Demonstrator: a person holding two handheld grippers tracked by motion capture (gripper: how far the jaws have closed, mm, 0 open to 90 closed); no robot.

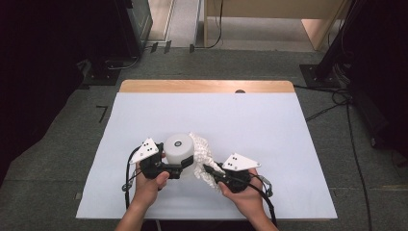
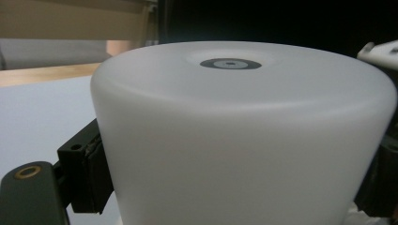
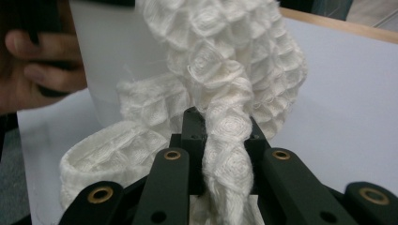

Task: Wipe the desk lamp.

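On my screen, the desk (image 1: 144, 120) carries a white sheet, and both hands work near its front edge, at about 6 o'clock in the high view. My left gripper (image 1: 169, 169) has its fingers (image 2: 89, 173) clamped on the sides of a white drum (image 1: 179, 148), which stands upright with a small grey ring at the centre of its flat top. In the left gripper view the drum (image 2: 244, 136) sits squarely between the two black pads, one pressing at 9 o'clock and the other at 3 o'clock.

My right gripper (image 1: 208, 169) points toward 10 o'clock, and its fingers (image 3: 193, 129) are closed tight on a twisted strand of white waffle-weave cloth (image 1: 202, 159). The cloth lies bunched against the drum's right side, at about 3 o'clock from it, touching it. In the right gripper view the cloth (image 3: 225, 70) rises from the pinch and drapes up against the drum's (image 3: 112, 51) wall, with a looped fold resting on the sheet at 8 o'clock.

The left hand (image 3: 37, 70) appears beyond the drum in that view, at 9 o'clock. Each gripper bears a grey three-cornered plate, and cables trail back toward the front edge.
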